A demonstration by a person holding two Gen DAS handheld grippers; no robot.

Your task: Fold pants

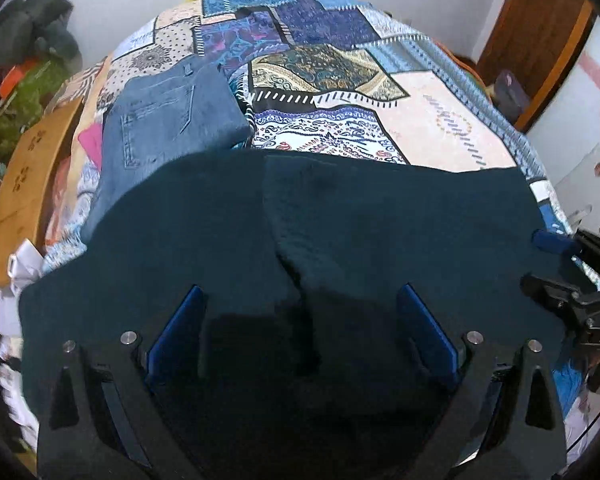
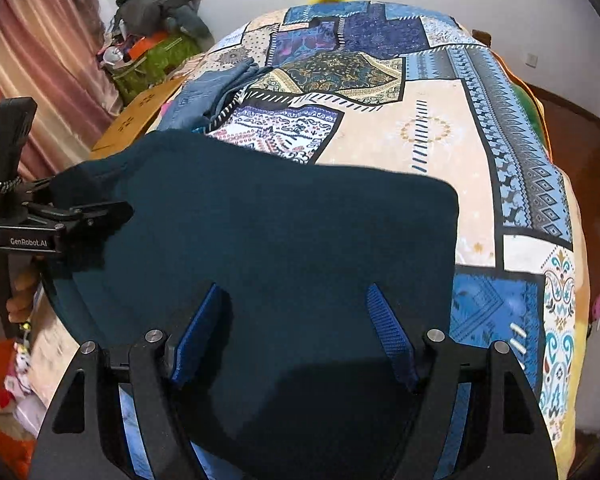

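Note:
Dark teal pants point(image 1: 228, 232) lie flat across the near part of the patchwork bedspread point(image 1: 432, 116), with a fold line running down their middle. They also show in the right wrist view point(image 2: 284, 240). My left gripper point(image 1: 300, 300) is open just above the pants near their near edge, jaws wide apart and empty. My right gripper point(image 2: 296, 300) is open above the pants' right part, also empty. The right gripper shows at the right edge of the left wrist view point(image 1: 556, 244); the left gripper shows at the left of the right wrist view point(image 2: 84, 212).
Folded blue jeans point(image 1: 168, 120) lie on the bed beyond the teal pants, to the left. A wooden board point(image 1: 24, 184) runs along the bed's left side. Piled clothes and bags point(image 2: 156, 24) sit by the curtain. A wooden door point(image 1: 536, 36) stands far right.

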